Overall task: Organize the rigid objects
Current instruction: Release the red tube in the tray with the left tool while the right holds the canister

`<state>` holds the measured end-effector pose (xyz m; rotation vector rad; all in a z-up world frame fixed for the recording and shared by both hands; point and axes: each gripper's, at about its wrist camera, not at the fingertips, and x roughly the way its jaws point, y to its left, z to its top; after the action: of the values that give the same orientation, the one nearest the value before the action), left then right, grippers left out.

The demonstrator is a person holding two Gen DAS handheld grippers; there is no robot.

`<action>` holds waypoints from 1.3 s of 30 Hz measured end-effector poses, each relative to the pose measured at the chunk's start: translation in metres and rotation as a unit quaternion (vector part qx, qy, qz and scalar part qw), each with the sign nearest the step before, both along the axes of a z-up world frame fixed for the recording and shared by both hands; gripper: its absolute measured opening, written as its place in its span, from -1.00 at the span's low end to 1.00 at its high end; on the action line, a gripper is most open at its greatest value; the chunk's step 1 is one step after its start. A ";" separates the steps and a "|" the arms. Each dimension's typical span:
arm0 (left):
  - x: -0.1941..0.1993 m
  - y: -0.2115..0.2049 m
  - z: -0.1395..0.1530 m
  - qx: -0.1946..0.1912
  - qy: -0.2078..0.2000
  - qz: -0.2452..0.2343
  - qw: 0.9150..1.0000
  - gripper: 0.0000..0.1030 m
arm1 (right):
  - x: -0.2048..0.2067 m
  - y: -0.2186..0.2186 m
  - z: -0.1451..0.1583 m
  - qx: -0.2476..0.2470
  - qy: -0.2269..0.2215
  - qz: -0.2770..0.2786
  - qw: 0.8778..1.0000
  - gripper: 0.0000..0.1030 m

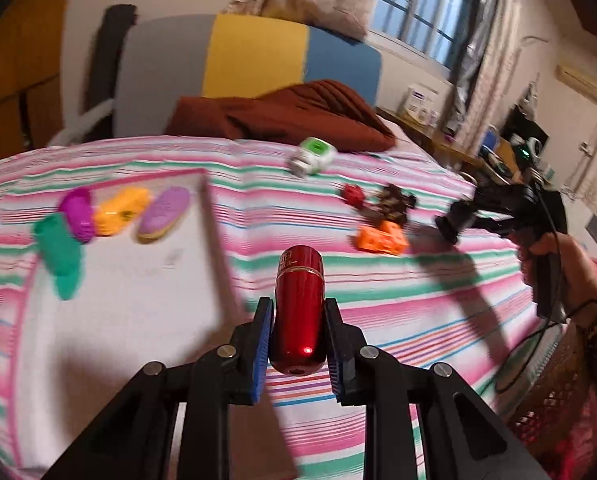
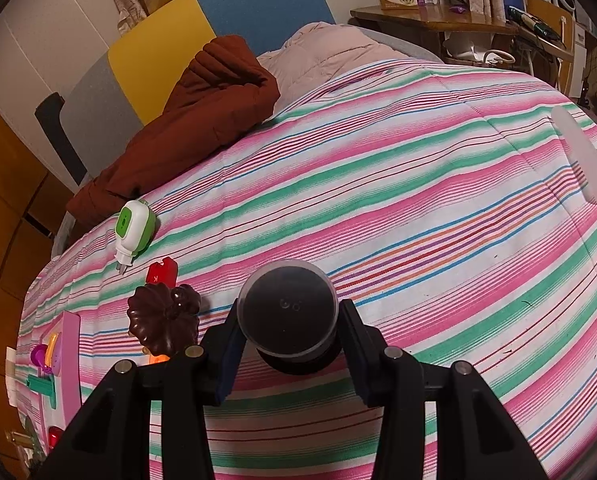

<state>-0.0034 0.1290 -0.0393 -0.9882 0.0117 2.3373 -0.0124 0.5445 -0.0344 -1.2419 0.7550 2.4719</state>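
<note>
Nearest in the left wrist view, the left gripper (image 1: 298, 340) was seen clamped on a red metallic cylinder (image 1: 298, 312), which was pinched between the blue pads (image 1: 263, 344) and held clear above the striped bedspread (image 1: 418, 320). Just beyond and to the left, a white tray with a pink rim (image 1: 146, 280) lay on the bed, and four toys were ranged along its far part: a green piece (image 1: 60, 260), a magenta piece (image 1: 78, 214), an orange-yellow piece (image 1: 120, 210) and a lilac oval (image 1: 164, 212). To the right, an orange holed block (image 1: 382, 238), a dark brown toy (image 1: 394, 202) and a small red piece (image 1: 353, 194) were grouped near one another, and a green-and-white plug-in device (image 1: 312, 156) lay farther off. A brown quilted jacket (image 1: 290, 116) was heaped behind them.

In the right wrist view, the right gripper (image 2: 288, 328) was closed on a dark round container with a clear lid (image 2: 288, 308), held over the bedspread. The dark brown toy (image 2: 164, 316) lay just to its left.
</note>
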 end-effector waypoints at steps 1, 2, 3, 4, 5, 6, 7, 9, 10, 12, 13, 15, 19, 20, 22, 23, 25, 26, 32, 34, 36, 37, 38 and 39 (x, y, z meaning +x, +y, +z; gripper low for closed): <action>-0.003 -0.009 0.000 -0.002 0.002 0.013 1.000 -0.52 | 0.001 0.000 0.001 0.000 0.001 0.000 1.000 -0.12; -0.005 -0.014 0.001 -0.003 0.002 0.021 1.000 -0.52 | 0.001 0.000 0.001 0.000 0.002 -0.001 1.000 -0.12; -0.008 -0.022 0.000 -0.006 0.002 0.032 0.999 -0.52 | 0.001 -0.001 0.001 0.001 0.003 -0.001 1.000 -0.12; -0.012 -0.031 0.000 -0.010 0.003 0.046 0.999 -0.52 | 0.002 -0.001 0.002 0.001 0.004 -0.002 1.000 -0.12; -0.015 -0.038 -0.001 -0.013 0.002 0.056 0.998 -0.52 | 0.002 -0.001 0.002 0.001 0.005 -0.003 1.000 -0.12; -0.019 -0.045 -0.003 -0.017 0.000 0.069 0.997 -0.52 | 0.002 -0.001 0.003 0.001 0.006 -0.004 1.000 -0.12; -0.024 -0.052 -0.004 -0.020 -0.003 0.082 0.996 -0.52 | 0.003 -0.001 0.003 0.002 0.006 -0.004 1.000 -0.12; -0.031 -0.063 -0.008 -0.028 -0.008 0.104 0.994 -0.52 | 0.003 -0.001 0.003 0.002 0.007 -0.007 1.000 -0.12; -0.035 -0.069 -0.011 -0.032 -0.011 0.115 0.993 -0.52 | 0.004 -0.001 0.003 0.003 0.006 -0.008 1.000 -0.12; -0.040 -0.079 -0.015 -0.040 -0.018 0.134 0.990 -0.52 | 0.005 -0.001 0.003 0.004 0.006 -0.010 1.000 -0.12; -0.043 -0.085 -0.017 -0.046 -0.021 0.145 0.988 -0.52 | 0.005 -0.001 0.003 0.004 0.006 -0.011 1.000 -0.12; -0.049 -0.091 -0.021 -0.053 -0.028 0.161 0.985 -0.52 | 0.005 -0.001 0.003 0.006 0.005 -0.013 1.000 -0.12; -0.060 -0.097 -0.028 -0.077 -0.038 0.184 0.979 -0.52 | 0.005 0.000 0.003 0.010 0.004 -0.016 1.000 -0.12; -0.062 -0.097 -0.029 -0.082 -0.037 0.189 0.978 -0.52 | 0.005 0.000 0.003 0.011 0.003 -0.018 1.000 -0.12; -0.065 -0.096 -0.031 -0.097 -0.034 0.196 0.975 -0.52 | 0.006 0.001 0.004 0.011 0.004 -0.020 1.000 -0.12; -0.066 -0.097 -0.031 -0.101 -0.034 0.199 0.974 -0.52 | 0.006 0.001 0.004 0.011 0.006 -0.022 1.000 -0.12; -0.070 -0.098 -0.032 -0.102 -0.038 0.206 0.973 -0.52 | 0.007 0.002 0.005 0.011 0.009 -0.024 1.000 -0.12; -0.072 -0.099 -0.033 -0.101 -0.041 0.208 0.972 -0.52 | 0.007 0.002 0.005 0.011 0.009 -0.025 1.000 -0.12; -0.075 -0.103 -0.036 -0.103 -0.040 0.218 0.970 -0.52 | 0.006 0.002 0.004 0.012 0.008 -0.024 1.000 -0.12; -0.075 -0.108 -0.036 -0.091 -0.044 0.223 0.970 -0.51 | 0.006 0.002 0.004 0.013 0.007 -0.023 1.000 -0.12; -0.074 -0.112 -0.036 -0.082 -0.044 0.229 0.969 -0.42 | 0.006 0.003 0.004 0.012 0.007 -0.023 1.000 -0.12; -0.073 -0.113 -0.036 -0.075 -0.043 0.229 0.969 -0.35 | 0.006 0.003 0.004 0.012 0.007 -0.023 1.000 -0.12; -0.071 -0.114 -0.034 -0.068 -0.040 0.229 0.970 -0.18 | 0.007 0.003 0.005 0.012 0.008 -0.024 1.000 -0.12; -0.068 -0.116 -0.032 -0.065 -0.033 0.232 0.970 0.02 | 0.007 0.002 0.005 0.012 0.008 -0.025 1.000 -0.12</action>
<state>-0.0710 0.0130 -0.0714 -1.2413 -0.1054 2.7516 -0.0057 0.5465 -0.0297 -1.1823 0.7487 2.4461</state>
